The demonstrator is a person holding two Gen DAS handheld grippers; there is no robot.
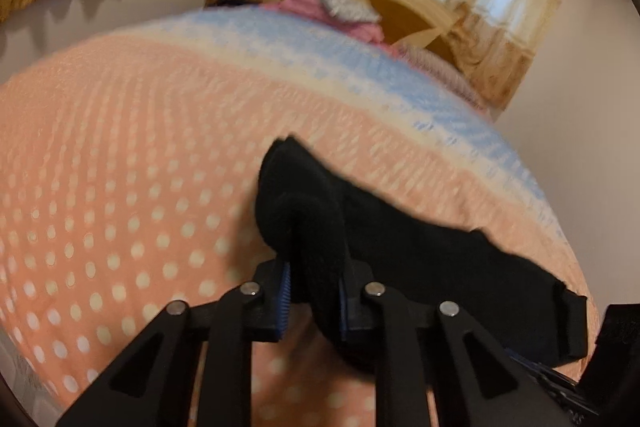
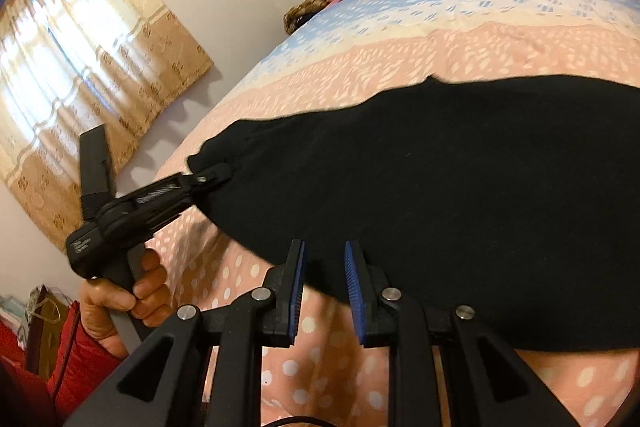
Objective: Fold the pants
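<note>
Left gripper point(image 1: 314, 297) tilted down, clamping pants point(image 1: 400, 227).

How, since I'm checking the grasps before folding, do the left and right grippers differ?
The left gripper is shut on a bunched fold of the black pants; the right gripper has its pads apart, pinching nothing. The left holds the pants at an end corner; the right stands at their long near edge. Both have black fingers with blue pads and point down over the dotted bedspread.
</note>
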